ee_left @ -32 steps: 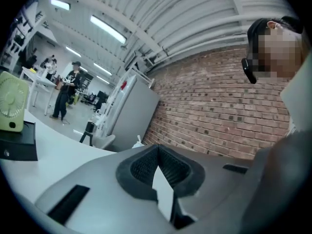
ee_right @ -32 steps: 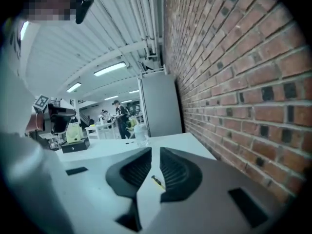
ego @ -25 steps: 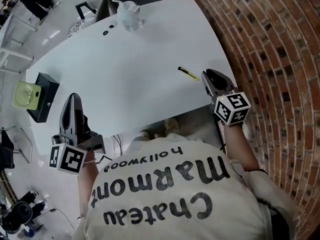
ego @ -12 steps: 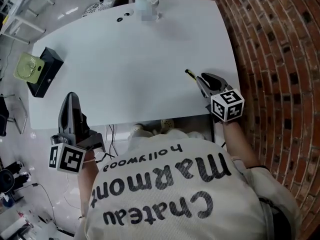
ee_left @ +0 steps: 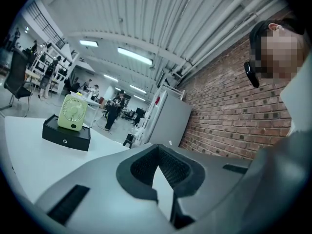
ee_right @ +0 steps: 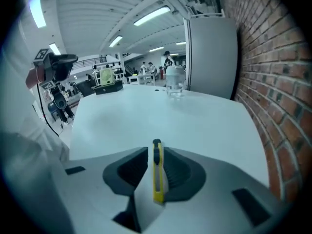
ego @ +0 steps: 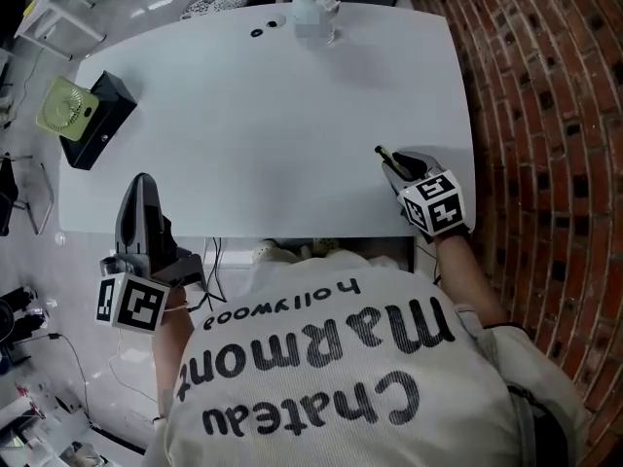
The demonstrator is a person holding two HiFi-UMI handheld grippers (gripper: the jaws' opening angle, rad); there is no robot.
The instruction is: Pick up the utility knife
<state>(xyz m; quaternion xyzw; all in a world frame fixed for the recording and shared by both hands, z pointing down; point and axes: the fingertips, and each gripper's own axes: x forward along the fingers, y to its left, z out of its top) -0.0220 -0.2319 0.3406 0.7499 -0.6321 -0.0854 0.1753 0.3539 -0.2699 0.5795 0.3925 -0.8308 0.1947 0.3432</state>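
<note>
The utility knife [ego: 381,153] is slim and yellow with a black tip, and lies near the right front corner of the white table [ego: 263,115]. My right gripper [ego: 390,164] is lowered over it at a downward slant. In the right gripper view the knife [ee_right: 157,174] lies lengthwise on the table between the two dark pads, and the jaws are opening around it [ee_right: 156,152]. My left gripper [ego: 143,179] hovers off the table's front left edge, pointing level. Its pads meet at the tip [ee_left: 158,149] with nothing between them.
A pale green fan [ego: 66,108] sits on a black box [ego: 105,125] at the table's left edge. A clear bottle [ego: 313,17] stands at the far edge. A brick wall [ego: 545,115] runs close along the right side.
My right gripper has come down over the knife, which now lies between its jaws. The jaws stand wider apart. The left gripper has barely shifted.
</note>
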